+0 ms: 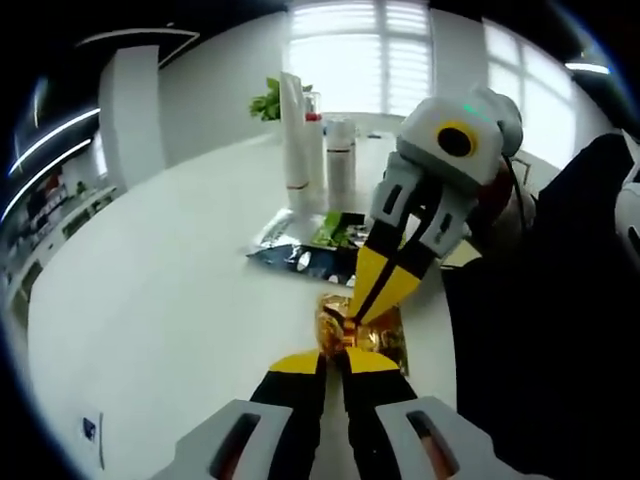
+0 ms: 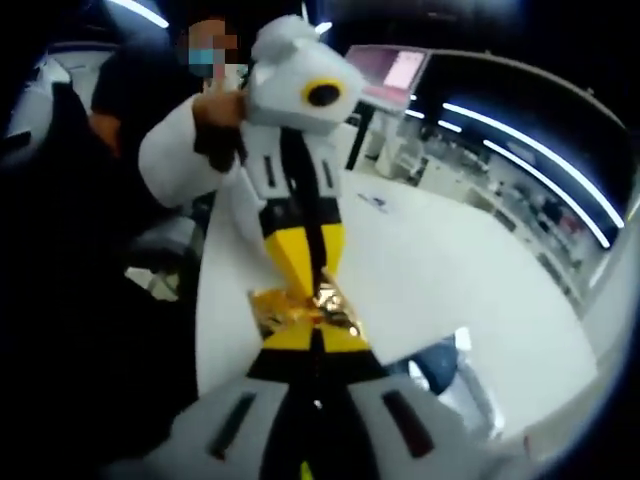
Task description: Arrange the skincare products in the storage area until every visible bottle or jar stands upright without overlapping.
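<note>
Two grippers' fingers, left [image 1: 335,358] and right [image 2: 317,335], clamped on gold sachet [image 1: 372,330].

left gripper [image 1: 335,362]: pale grey housing, black jaws with yellow tips
right gripper [image 2: 318,335]: grey housing with dark slots, black jaws, yellow tips
person [image 2: 175,150]: white sleeve, dark clothing, blue face mask

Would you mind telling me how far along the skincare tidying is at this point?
Done: the white tube and two bottles stand upright at the table's far side. In hand: both tongs, left and right, pinch the gold sachet. Left: the flat packets lie overlapping beside the bottles.
</note>
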The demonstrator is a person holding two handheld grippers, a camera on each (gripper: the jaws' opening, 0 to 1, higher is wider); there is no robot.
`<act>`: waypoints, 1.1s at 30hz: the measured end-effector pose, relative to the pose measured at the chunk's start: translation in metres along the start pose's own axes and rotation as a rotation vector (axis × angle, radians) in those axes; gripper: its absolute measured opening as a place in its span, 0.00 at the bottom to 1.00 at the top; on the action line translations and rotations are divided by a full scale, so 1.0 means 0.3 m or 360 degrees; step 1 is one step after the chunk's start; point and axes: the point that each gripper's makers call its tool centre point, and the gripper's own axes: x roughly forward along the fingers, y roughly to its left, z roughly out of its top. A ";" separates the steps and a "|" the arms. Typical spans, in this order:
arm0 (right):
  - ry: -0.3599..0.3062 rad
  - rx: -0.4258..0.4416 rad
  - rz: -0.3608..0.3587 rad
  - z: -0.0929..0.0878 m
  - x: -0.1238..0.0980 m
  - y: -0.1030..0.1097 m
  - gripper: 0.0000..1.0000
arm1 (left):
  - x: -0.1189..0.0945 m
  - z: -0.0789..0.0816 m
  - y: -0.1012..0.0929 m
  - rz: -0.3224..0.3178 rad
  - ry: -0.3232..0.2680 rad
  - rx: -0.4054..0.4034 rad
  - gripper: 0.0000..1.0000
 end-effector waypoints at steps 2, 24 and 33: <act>-0.0001 0.0002 0.0003 0.002 0.000 0.000 0.00 | -0.014 -0.006 0.009 0.0020 0.0011 -0.0015 0.05; 0.0031 0.0059 0.0027 0.007 0.000 0.006 0.00 | 0.011 0.016 0.083 0.0039 -0.0022 -0.0003 0.00; 0.0045 0.0256 -0.0095 -0.001 -0.003 0.015 0.00 | 0.006 0.016 0.040 0.0012 -0.0017 0.0009 0.00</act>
